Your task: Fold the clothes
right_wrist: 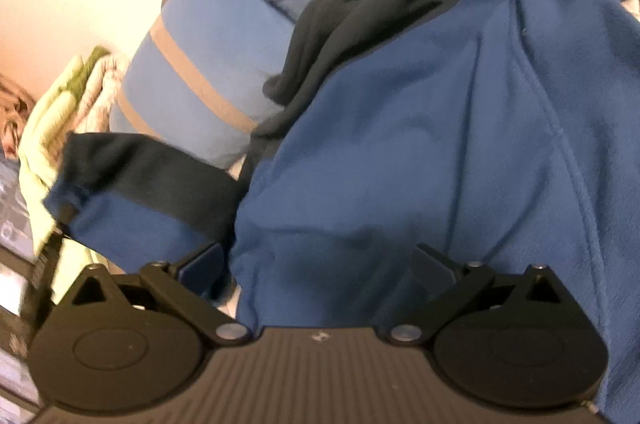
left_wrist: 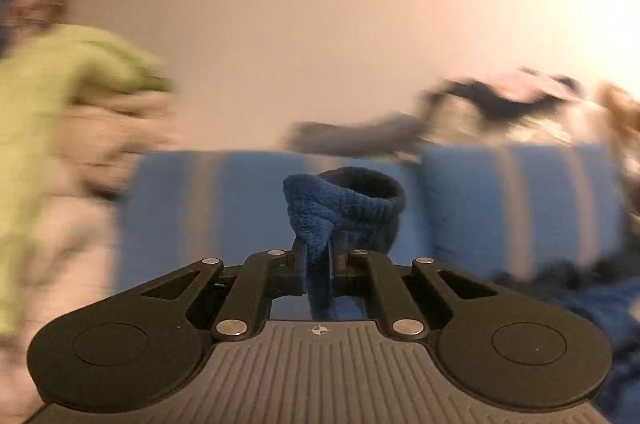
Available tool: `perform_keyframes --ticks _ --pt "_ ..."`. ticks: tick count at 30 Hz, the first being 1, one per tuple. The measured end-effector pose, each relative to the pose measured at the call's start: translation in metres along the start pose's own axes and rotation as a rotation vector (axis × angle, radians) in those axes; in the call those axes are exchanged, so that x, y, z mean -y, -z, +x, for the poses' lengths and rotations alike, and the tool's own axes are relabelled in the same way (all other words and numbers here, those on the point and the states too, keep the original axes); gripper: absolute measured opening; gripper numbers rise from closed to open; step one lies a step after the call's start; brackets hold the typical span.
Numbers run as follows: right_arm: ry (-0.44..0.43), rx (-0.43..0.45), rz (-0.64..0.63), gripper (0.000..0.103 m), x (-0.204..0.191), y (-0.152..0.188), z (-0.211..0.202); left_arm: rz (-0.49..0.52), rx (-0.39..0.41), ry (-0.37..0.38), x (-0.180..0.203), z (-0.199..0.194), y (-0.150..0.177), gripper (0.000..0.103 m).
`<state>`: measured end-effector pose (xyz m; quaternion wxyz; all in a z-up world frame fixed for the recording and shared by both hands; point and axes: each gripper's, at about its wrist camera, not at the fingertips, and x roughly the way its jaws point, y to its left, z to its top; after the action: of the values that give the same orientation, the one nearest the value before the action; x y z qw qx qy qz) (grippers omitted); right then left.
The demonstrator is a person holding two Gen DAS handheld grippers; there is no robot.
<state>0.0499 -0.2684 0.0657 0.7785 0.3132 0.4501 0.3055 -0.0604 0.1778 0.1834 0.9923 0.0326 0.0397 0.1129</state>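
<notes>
Left wrist view: the left hand-held gripper [left_wrist: 319,266] is clamped on the dark cuff [left_wrist: 352,208] of a blue fleece sleeve, raised before striped blue cushions [left_wrist: 516,200]. Right wrist view: the right hand-held gripper [right_wrist: 318,266] stands open over the blue fleece top [right_wrist: 420,144], which lies against the cushions [right_wrist: 224,36]

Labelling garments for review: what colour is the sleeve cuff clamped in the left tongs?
Dark navy cuff on a royal blue fleece sleeve; clearest in the left wrist view.
</notes>
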Motion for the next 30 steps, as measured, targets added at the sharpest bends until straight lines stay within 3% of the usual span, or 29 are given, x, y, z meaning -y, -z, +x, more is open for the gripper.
perform_keyframes --ticks 3,8,12,17,18,25,28,30 --pt "0.018 -0.011 -0.048 0.103 -0.006 0.007 0.003 -0.087 -0.034 -0.174 -0.065 -0.020 0.006 0.009" --pt "0.059 -0.051 -0.105 0.103 -0.014 0.020 0.014 -0.290 -0.178 -0.407 -0.172 -0.054 0.062 0.009" --pt "0.103 -0.090 -0.214 0.103 -0.025 0.036 0.026 -0.474 -0.289 -0.491 -0.236 -0.075 0.129 0.009" --pt "0.173 -0.103 -0.392 0.103 -0.042 0.056 0.034 -0.867 -0.393 -0.478 -0.283 -0.098 0.199 0.010" --pt "0.184 -0.105 -0.409 0.103 -0.043 0.058 0.034 -0.895 -0.401 -0.479 -0.283 -0.102 0.205 0.010" --pt "0.238 -0.111 -0.448 0.103 -0.039 0.064 0.032 -0.849 -0.336 -0.466 -0.273 -0.120 0.195 0.013" --pt "0.247 -0.103 -0.458 0.103 -0.041 0.063 0.030 -0.815 -0.360 -0.534 -0.269 -0.125 0.185 0.043" --pt "0.254 -0.100 -0.465 0.103 -0.043 0.062 0.029 -0.747 -0.380 -0.519 -0.263 -0.126 0.167 0.050"
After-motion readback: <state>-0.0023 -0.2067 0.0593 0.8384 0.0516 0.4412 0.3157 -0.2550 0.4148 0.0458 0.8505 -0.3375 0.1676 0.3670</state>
